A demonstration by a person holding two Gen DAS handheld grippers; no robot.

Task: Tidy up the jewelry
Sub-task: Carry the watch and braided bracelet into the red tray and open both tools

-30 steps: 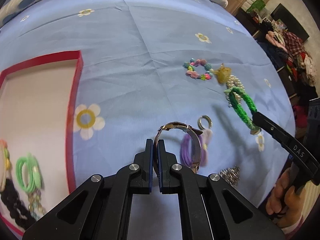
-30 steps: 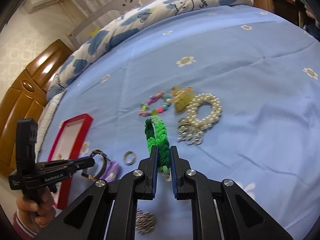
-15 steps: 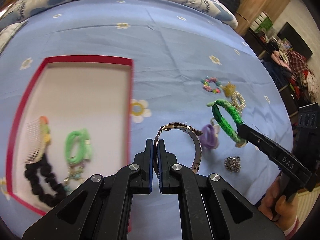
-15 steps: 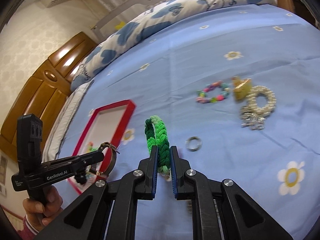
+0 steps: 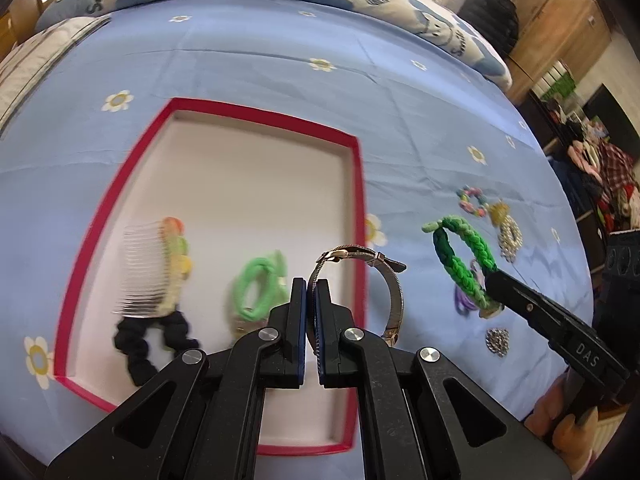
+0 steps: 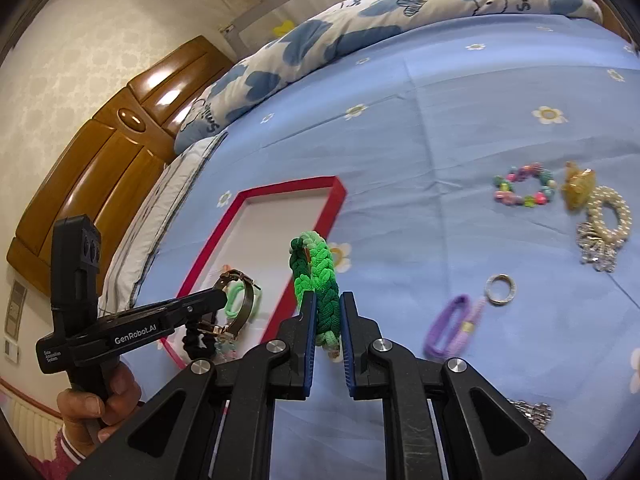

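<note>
Over the red tray (image 5: 362,184), near its right rim, the watch (image 5: 360,280) hangs pinched by its mesh band in the left gripper (image 5: 311,292); jaws nearly closed on the thin strap, loop standing upright, open floor of the tray directly below and ahead. Left hand is the nearer one to the drop. Right gripper (image 6: 325,312) sits off the tray's right side, above the blue sheet (image 6: 440,120), jaws clamped on the green braided bracelet (image 6: 316,276), loop upright; tray lies to its left. Already in the tray: comb (image 5: 154,268), green hair tie (image 5: 260,284), black scrunchie (image 5: 148,340). Loose on the sheet: bead bracelet (image 6: 524,190), pearl bracelet (image 6: 610,216), ring (image 6: 500,289), purple tie (image 6: 450,324).
</note>
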